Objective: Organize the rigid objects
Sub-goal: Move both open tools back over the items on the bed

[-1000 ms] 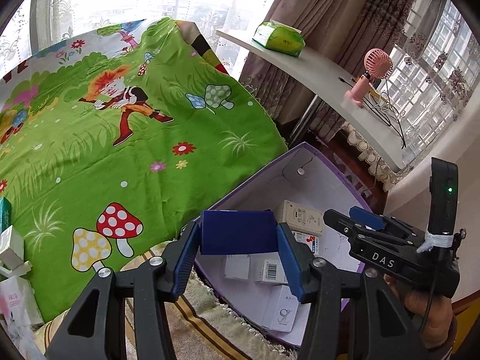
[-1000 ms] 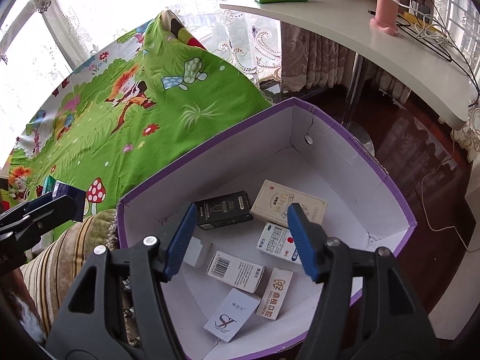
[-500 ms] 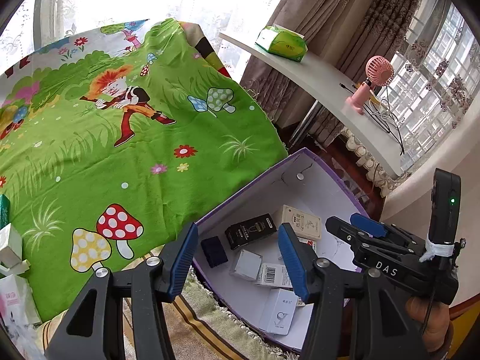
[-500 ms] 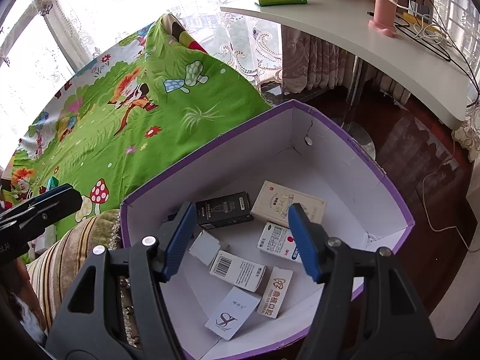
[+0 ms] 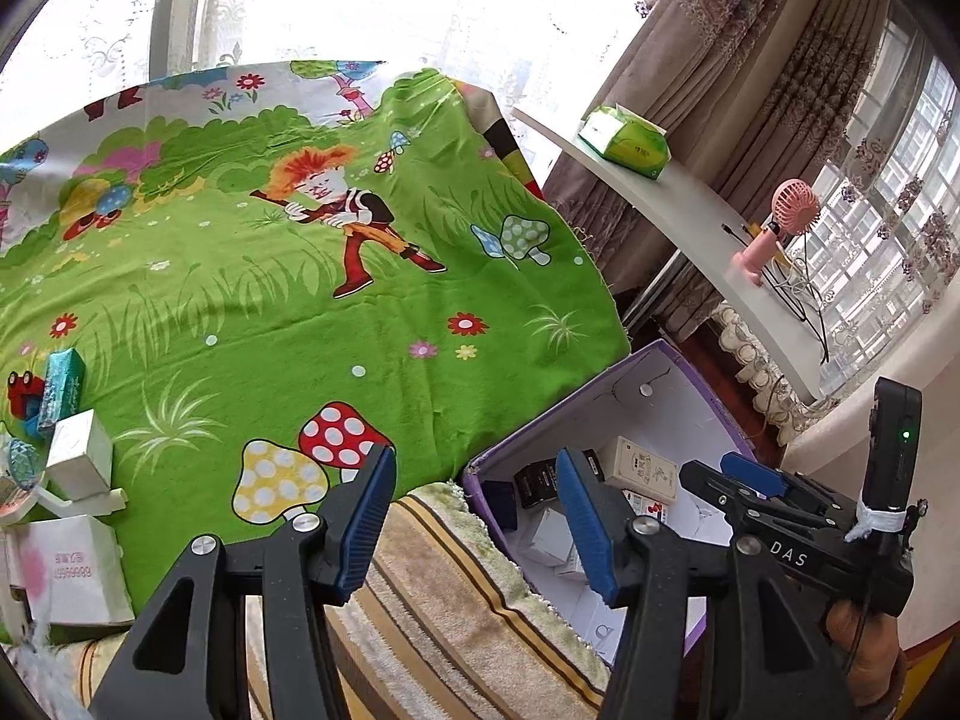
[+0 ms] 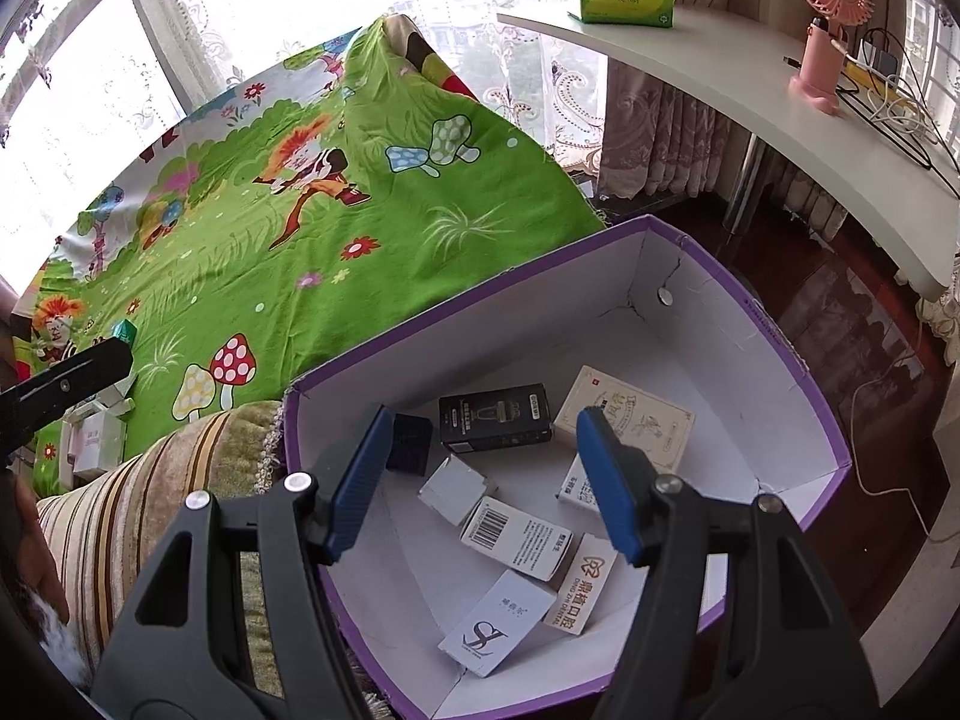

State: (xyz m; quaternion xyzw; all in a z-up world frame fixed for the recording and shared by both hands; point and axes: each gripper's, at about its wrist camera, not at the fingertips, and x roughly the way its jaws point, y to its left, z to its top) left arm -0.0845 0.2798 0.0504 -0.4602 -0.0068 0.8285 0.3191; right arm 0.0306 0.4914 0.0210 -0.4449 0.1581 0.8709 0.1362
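Two hand-held grippers hovered over a purple-rimmed cardboard box (image 6: 828, 420) that stood beside a bed with a bright green cartoon sheet (image 5: 252, 312). The left gripper (image 5: 477, 525) had its blue jaws apart with nothing between them, above a striped cushion (image 5: 456, 588) at the box's near corner. The right gripper (image 6: 492, 480) also stood with jaws apart and empty, directly over the box. Inside the box lay small cartons: a dark blue box (image 6: 411, 444) against the left wall, a black carton (image 6: 495, 423), a cream carton (image 6: 630, 420), and several white ones (one showed a barcode (image 6: 516, 537)). More white cartons (image 5: 72, 564) sat on the sheet at far left, possibly stacked; the fisheye edge blurred them.
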